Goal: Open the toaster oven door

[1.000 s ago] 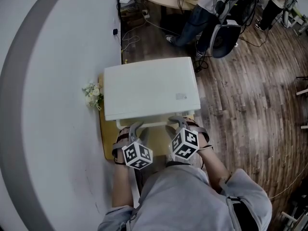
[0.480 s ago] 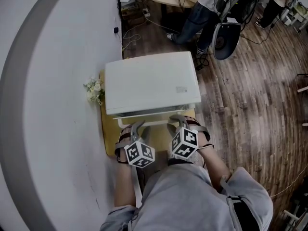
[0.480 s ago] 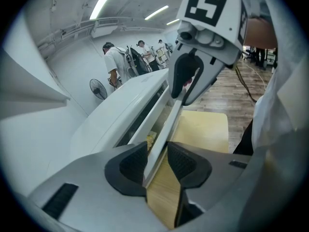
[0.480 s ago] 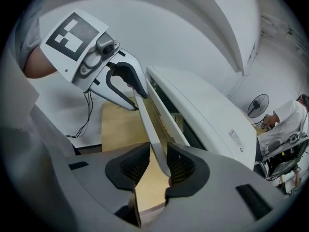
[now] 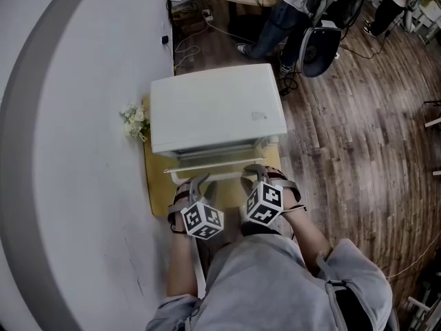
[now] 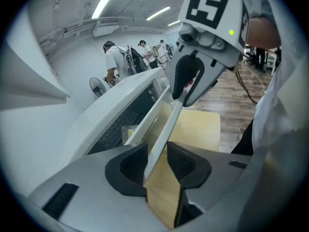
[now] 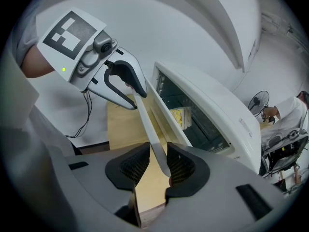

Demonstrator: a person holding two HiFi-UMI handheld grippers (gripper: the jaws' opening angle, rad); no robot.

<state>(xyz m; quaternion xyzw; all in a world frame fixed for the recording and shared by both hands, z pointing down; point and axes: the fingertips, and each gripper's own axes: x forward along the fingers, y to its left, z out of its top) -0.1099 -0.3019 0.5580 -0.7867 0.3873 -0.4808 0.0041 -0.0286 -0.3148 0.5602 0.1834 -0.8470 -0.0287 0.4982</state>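
Head view: left gripper and right gripper are working at the oven's front, drawing its door partly down. Both pairs of jaws are clamping the handle, apparently snugly, the left's having just been closing, to share the pull evenly.

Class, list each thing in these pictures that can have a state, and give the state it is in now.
toaster oven, standing on the wooden board
toaster oven door, partly open, top edge tilted out from the oven
door handle, held by both grippers, one near each end
left gripper, shut on the door handle
right gripper, shut on the door handle
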